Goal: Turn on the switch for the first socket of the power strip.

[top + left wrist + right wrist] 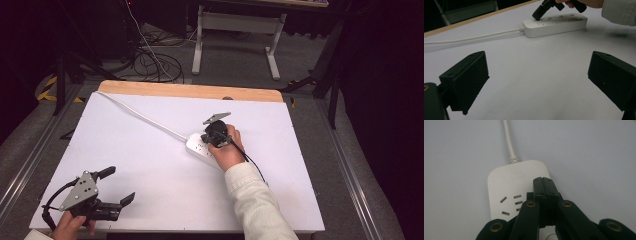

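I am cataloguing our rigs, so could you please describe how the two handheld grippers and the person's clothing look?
Both are black. The left gripper has two blocky jaws, a grey three-cornered plate with small holes and a looping black cable. The right gripper has brass-coloured rivets on its linkage, a grey plate and a black cable. The right sleeve is cream-white.

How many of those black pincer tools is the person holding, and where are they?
2. The left gripper sits open at the table's near left corner; the right gripper, jaws shut, points down onto the white power strip mid-table.

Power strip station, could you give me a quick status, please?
Right gripper shut, tips over the power strip. Left gripper open, nothing between its jaws. Nothing in the way.
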{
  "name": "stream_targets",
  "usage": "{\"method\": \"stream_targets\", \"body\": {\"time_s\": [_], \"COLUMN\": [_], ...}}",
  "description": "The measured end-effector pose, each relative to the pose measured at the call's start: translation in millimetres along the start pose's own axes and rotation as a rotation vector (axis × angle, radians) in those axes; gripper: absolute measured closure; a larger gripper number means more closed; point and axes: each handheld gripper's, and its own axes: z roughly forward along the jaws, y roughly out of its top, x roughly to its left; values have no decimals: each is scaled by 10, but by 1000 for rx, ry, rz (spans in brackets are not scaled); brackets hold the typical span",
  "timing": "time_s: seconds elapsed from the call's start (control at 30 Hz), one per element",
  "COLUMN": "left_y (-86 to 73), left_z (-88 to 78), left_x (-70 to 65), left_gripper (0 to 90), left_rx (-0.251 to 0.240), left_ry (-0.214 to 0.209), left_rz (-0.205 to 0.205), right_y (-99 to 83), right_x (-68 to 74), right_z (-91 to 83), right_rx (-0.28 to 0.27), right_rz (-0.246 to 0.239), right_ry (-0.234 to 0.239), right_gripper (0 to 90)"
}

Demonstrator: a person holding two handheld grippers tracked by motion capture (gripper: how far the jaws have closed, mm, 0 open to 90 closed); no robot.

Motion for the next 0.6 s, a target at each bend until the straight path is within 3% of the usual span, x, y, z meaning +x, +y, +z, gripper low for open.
{"method": "stream_targets", "body": {"time_s": [0.3, 0.5, 0.6], "left_y": [0, -1, -3], "left_z": [1, -1, 6], "left_x": [2, 5, 16], "left_gripper": [38, 38, 37], "left_rx": [1, 1, 2], "left_ry": [0, 1, -2], "left_rz": [0, 0, -2], "right_y": [-1, -13, -9], "right_x": [1, -31, -21], "right_z": [5, -3, -50], "right_rx": [4, -10, -33], "right_rz": [-2, 43, 54], "right_ry": [-1, 21, 7], "right_gripper": [900, 900, 900]}}
